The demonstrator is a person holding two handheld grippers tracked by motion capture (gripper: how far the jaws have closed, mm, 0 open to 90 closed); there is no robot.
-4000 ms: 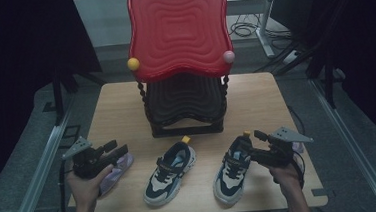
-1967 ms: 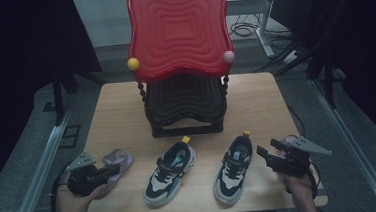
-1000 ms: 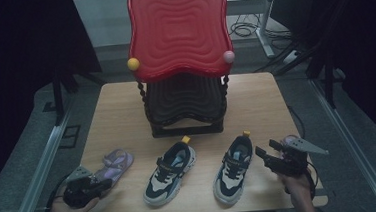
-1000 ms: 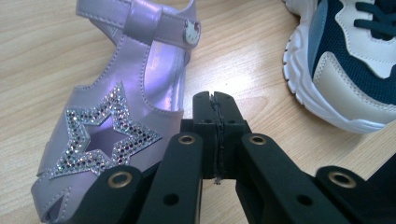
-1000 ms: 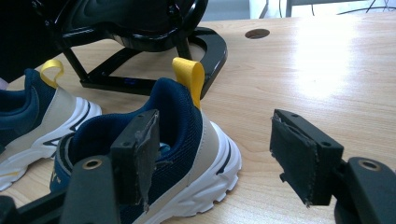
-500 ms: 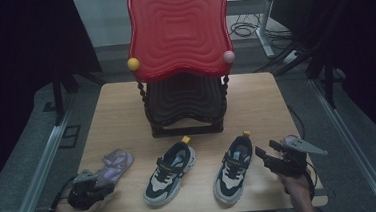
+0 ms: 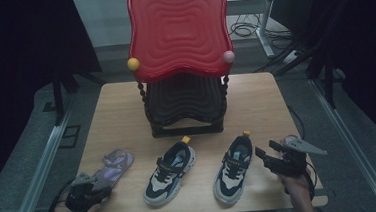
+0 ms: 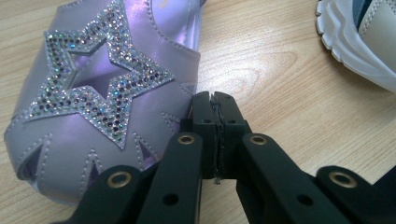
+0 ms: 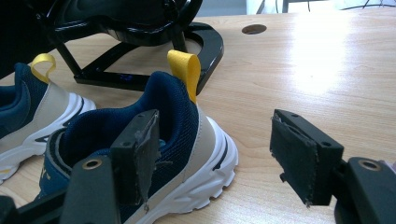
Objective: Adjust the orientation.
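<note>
A lilac sandal (image 7: 115, 166) with a glittering star lies at the front left of the table. My left gripper (image 7: 101, 189) rests at its near end, by the table's front corner. In the left gripper view the jaws (image 8: 215, 100) are shut with nothing between them, tips right beside the sandal (image 8: 93, 93). Two navy, cream and white sneakers (image 7: 170, 172) (image 7: 233, 168) with yellow heel loops lie side by side at front centre. My right gripper (image 7: 267, 151) is open just right of the right sneaker. Its heel (image 9: 187, 126) lies a little beyond the open jaws (image 9: 224, 154).
A black tiered rack (image 7: 188, 131) with a red wavy top (image 7: 178, 31) stands at the back centre of the wooden table (image 7: 116, 116). Its base (image 9: 205, 46) is just behind the sneakers. A sneaker sole (image 8: 359, 42) lies to the right of the left gripper.
Since four seconds ago both hands have drawn back toward the table's front edge, the left gripper coming off the sandal. Over the last second little has moved.
</note>
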